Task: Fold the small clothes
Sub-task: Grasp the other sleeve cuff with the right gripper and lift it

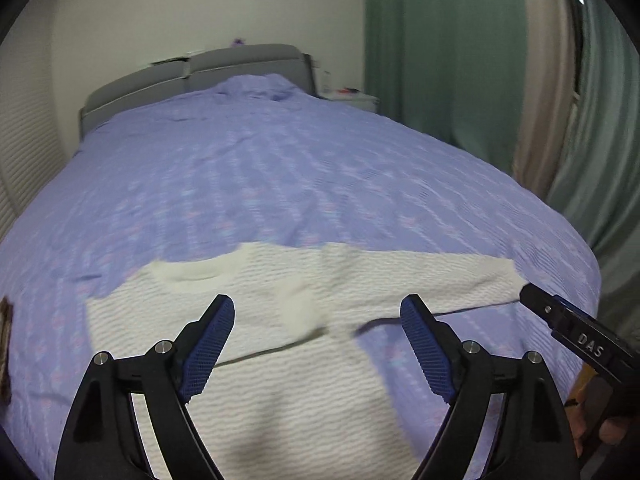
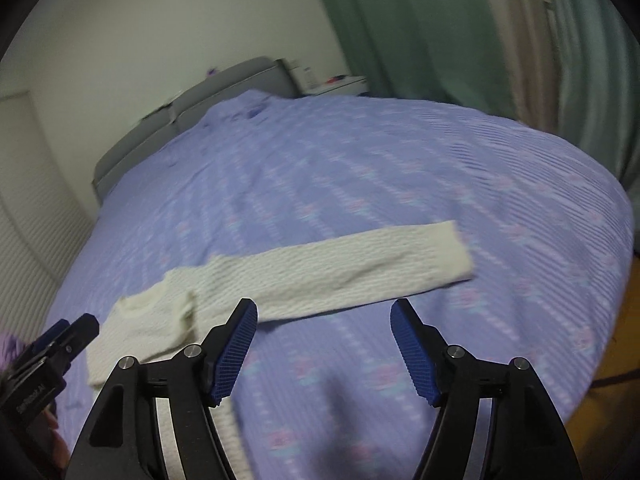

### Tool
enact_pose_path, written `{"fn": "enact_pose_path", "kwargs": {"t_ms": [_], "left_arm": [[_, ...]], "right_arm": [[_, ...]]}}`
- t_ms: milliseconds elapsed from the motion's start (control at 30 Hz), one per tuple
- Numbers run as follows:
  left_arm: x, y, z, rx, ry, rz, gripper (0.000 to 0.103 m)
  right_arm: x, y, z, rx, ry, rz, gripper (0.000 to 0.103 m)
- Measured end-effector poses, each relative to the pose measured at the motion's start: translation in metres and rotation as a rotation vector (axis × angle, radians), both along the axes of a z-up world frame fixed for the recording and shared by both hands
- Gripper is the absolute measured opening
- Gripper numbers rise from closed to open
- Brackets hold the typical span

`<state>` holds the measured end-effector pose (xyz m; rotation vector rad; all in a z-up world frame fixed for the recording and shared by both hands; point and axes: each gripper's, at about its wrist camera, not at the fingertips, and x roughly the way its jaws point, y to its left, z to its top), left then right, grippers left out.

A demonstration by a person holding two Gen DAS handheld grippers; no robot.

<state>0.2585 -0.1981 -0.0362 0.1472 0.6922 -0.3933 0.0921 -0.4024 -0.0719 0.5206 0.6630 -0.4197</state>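
Folding next, take the white sweater's [image 1: 280, 360] outstretched sleeve [image 2: 360, 268] at its cuff, mid-right of frame; your left hand-held gripper [image 1: 318, 344] and right hand-held gripper [image 2: 324, 344] hover released, empty.

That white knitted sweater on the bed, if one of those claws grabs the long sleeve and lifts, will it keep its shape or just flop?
Probably flop: the white sweater lies limp on the purple bedspread, following its surface. Its ribbed knit looks grippy, so the open right gripper likely won't slip. The outstretched sleeve would probably trail and drag the body along.
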Motion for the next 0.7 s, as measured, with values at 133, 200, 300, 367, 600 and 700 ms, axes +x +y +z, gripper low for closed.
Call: {"fn": "enact_pose_path", "kwargs": {"t_ms": [133,200,300,367,600,700], "left_arm": [[0.002,-0.042,-0.006,0.039,-0.006,-0.048,0.085],[0.004,-0.062,-0.009,0.065,-0.009,-0.072,0.085],[0.009,-0.083,-0.014,0.099,-0.005,-0.097,0.085],[0.011,-0.092,-0.016,0.107,0.001,-0.104,0.085],[0.022,-0.108,-0.025,0.131,0.015,-0.103,0.085],[0.025,-0.109,-0.028,0.134,0.021,-0.104,0.085]], "right_arm": [[-0.016,-0.034,-0.015,0.036,-0.020,-0.122,0.070],[-0.018,-0.048,-0.026,0.076,-0.025,-0.160,0.070],[-0.018,-0.063,-0.043,0.146,-0.035,-0.200,0.069],[-0.018,-0.071,-0.053,0.187,-0.045,-0.217,0.069],[-0.008,-0.095,-0.093,0.346,-0.084,-0.241,0.059],[-0.006,-0.101,-0.102,0.378,-0.113,-0.253,0.057]]}}
